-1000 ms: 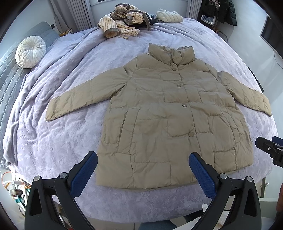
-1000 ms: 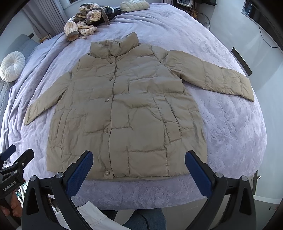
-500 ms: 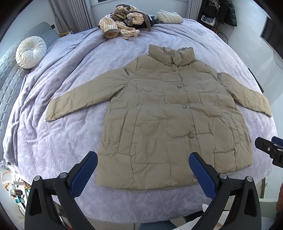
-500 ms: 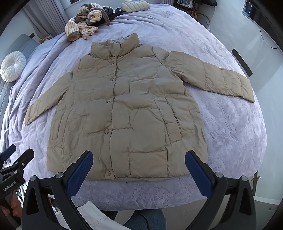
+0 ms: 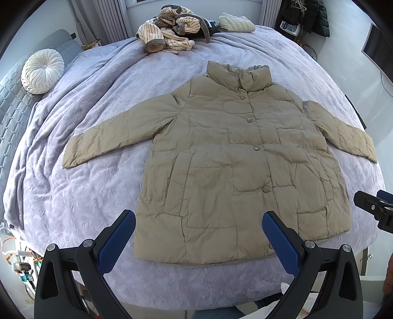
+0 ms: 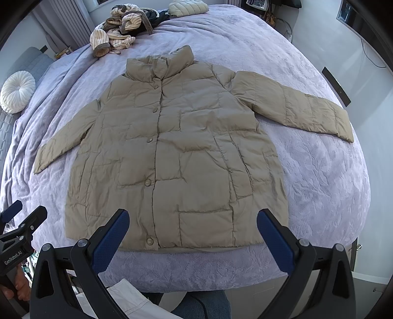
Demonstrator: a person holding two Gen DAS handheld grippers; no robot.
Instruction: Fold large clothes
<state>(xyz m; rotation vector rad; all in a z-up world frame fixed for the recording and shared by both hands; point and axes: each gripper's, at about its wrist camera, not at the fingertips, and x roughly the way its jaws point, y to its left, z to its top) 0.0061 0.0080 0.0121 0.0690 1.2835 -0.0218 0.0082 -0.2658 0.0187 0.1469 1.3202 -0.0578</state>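
Observation:
A tan quilted puffer jacket [image 5: 228, 159] lies flat and buttoned on a lilac bedspread [image 5: 81, 191], collar at the far side, both sleeves spread out sideways; it also shows in the right wrist view [image 6: 176, 152]. My left gripper [image 5: 199, 230] is open and empty, hovering above the hem at the near edge of the bed. My right gripper [image 6: 192, 228] is open and empty, also above the hem. Each gripper shows at the edge of the other's view: the right gripper [image 5: 375, 208] and the left gripper [image 6: 17, 228].
A heap of striped clothes [image 5: 167, 36] and a folded pale quilted garment [image 5: 235, 23] lie at the far side of the bed. A round white cushion [image 5: 41, 71] rests on a grey sofa at the left. The bed's near edge drops off below the hem.
Both grippers have drifted slightly; the jacket sits a touch lower in both views. Nothing was grasped and the jacket has not moved on the bed.

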